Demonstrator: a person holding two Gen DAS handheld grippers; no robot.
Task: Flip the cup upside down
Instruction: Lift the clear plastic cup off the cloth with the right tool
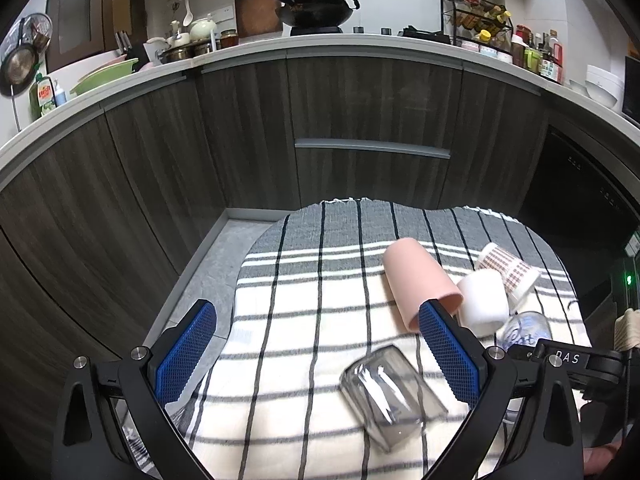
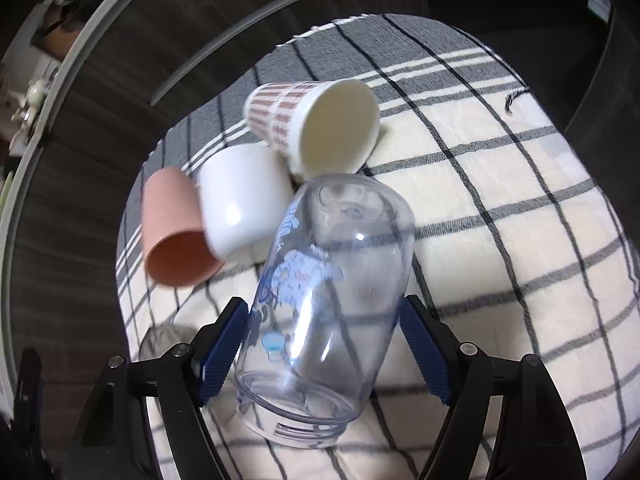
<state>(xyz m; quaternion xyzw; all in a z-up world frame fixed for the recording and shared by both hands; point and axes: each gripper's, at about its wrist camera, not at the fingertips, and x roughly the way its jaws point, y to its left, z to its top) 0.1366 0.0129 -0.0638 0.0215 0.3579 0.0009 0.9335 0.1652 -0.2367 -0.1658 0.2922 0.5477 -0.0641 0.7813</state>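
Note:
Several cups lie on their sides on a striped cloth [image 1: 304, 320]. My right gripper [image 2: 322, 332] is shut on a clear cup with a blue print [image 2: 332, 292], its base pointing away and its mouth toward the camera. A pink cup [image 2: 172, 232], a white cup [image 2: 244, 200] and a checked paper cup [image 2: 316, 128] lie beyond it. My left gripper [image 1: 316, 344] is open, above a smoky clear glass [image 1: 392, 392] lying on its side. The pink cup [image 1: 420, 284] is just beyond its right finger [image 1: 448, 352].
The cloth covers a small table in front of dark wood cabinets [image 1: 360, 128]. A counter [image 1: 240, 52] above holds a wok, jars and bottles. A grey floor strip [image 1: 200, 280] lies left of the table. The right gripper's body [image 1: 568, 360] shows at the right edge.

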